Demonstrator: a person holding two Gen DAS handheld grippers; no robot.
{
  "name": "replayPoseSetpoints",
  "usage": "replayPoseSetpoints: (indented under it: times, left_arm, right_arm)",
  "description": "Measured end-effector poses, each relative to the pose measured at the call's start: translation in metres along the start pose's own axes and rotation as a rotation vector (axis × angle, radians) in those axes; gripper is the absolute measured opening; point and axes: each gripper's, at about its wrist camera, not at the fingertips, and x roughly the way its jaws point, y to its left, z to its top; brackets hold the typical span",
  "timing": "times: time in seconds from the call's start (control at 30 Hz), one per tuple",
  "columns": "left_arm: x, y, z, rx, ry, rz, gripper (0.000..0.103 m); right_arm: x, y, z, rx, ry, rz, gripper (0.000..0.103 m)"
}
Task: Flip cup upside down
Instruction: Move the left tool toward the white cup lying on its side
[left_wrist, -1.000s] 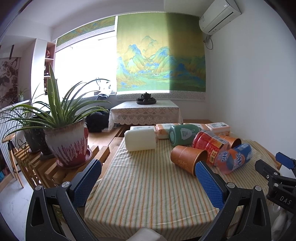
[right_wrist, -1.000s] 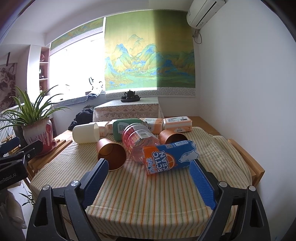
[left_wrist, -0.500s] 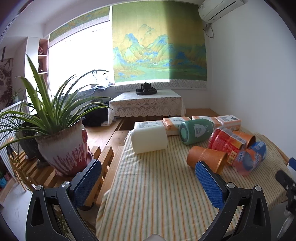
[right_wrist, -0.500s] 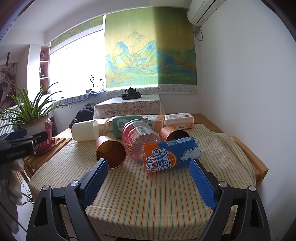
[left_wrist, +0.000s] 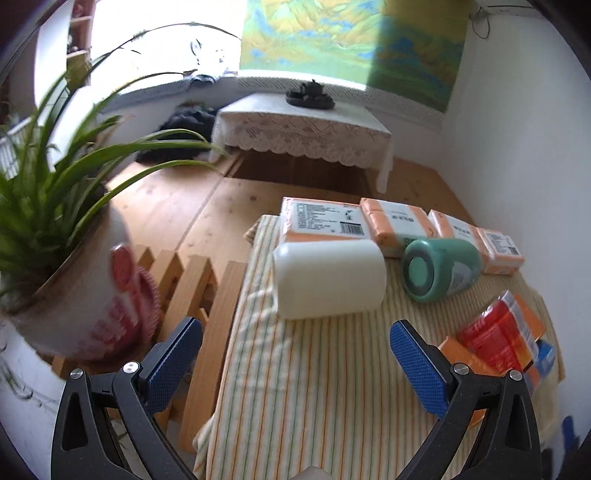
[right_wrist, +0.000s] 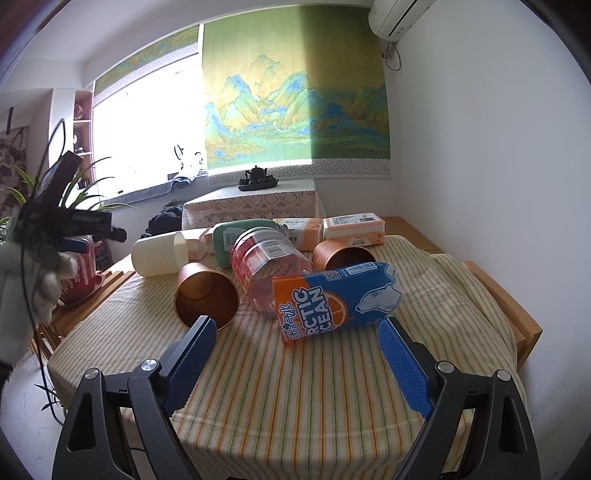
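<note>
both jaws apart and empty, white cup (left_wrist: 328, 278) on its side, smooth, cylindrical

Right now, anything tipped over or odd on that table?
Yes: nothing stands upright. The white cup, green bottle, both orange cups, the red-labelled jar and the Arctic Ocean carton lie on their sides on the striped cloth. No spill visible.

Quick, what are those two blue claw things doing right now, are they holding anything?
Left gripper: open, holding nothing, pointed toward the white cup lying on its side.
Right gripper: open, holding nothing, above the striped tablecloth.
</note>
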Motion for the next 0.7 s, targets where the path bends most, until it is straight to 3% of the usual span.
replayPoseSetpoints:
  times: [0.1,0.23,0.33,0.7]
  left_arm:
    - [0.015,0.002,0.018,0.057,0.031,-0.008,0.103]
    - [0.026,-0.015,0.027,0.312,0.058,0.024,0.103]
    - [0.03,-0.028,0.032,0.439,0.104,0.018,0.103]
    - [0.08,-0.074,0.026,0.728,0.175,0.068,0.103]
  right_arm:
    - [0.003,-0.005,-0.001,0.004,0.008,0.002,0.087]
    - [0.005,-0.012,-0.001,0.013,0.016,0.002,0.087]
    - [0.01,-0.019,0.0,0.038,0.029,0.012,0.087]
    - [0.025,-0.026,0.002,0.051,0.054,-0.002,0.087]
